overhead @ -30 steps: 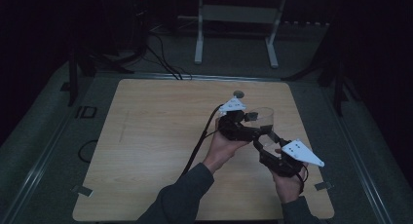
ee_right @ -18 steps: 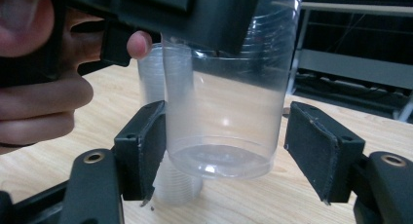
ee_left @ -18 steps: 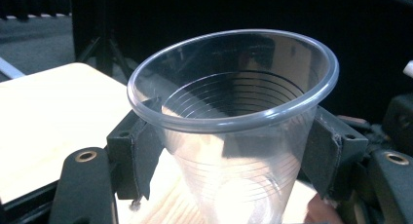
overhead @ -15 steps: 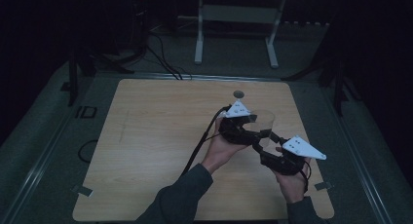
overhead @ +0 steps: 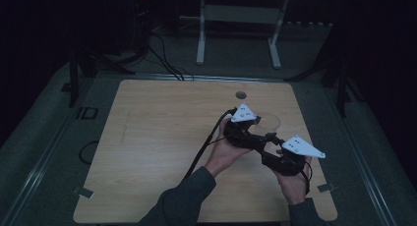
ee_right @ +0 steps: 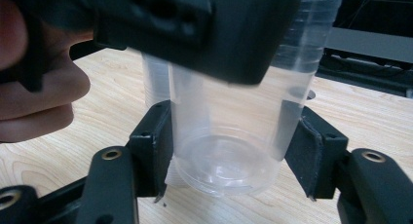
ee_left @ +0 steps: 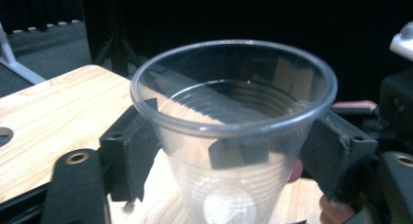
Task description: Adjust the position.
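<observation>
Both forearms enter from 6 o'clock. Left gripper [overhead: 258,137] points toward 4 o'clock, fingers [ee_left: 127,151] just opening, straddling the cup. Right gripper [overhead: 269,143] points to 10 o'clock, fingers [ee_right: 151,146] clamped.

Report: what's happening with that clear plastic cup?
Right gripper clamps clear plastic cup low. Left gripper jaws have just been opening, astride its rim. Nothing in the way.

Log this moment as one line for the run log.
object: clear plastic cup, upright | left gripper: jaws just opened further, flanking cup under rim | right gripper: jaws flanking cup base, grip unclear
</observation>
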The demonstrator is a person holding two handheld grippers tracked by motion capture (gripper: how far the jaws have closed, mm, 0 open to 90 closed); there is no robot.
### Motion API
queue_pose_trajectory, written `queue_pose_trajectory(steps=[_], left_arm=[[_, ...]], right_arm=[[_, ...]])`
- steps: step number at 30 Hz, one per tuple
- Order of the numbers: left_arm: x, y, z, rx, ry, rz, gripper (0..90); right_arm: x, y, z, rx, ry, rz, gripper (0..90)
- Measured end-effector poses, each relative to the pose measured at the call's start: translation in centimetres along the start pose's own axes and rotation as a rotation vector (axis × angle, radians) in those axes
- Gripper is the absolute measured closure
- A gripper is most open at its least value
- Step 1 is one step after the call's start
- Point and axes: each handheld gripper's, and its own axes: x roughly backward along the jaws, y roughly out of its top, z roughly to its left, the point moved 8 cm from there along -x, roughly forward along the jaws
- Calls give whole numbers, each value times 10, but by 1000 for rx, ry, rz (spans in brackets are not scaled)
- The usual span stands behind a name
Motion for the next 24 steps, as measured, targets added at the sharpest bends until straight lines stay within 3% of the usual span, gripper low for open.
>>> queue_pose_trajectory(steps=[7, 24], left_arm=[[-1, 4, 0, 35, -7, -33, 221], [3, 4, -4, -29, 14, -71, 270]], right_arm=[[-1, -1, 2, -3, 11, -2, 408], [-1, -2, 4, -6, 35, 2, 388]])
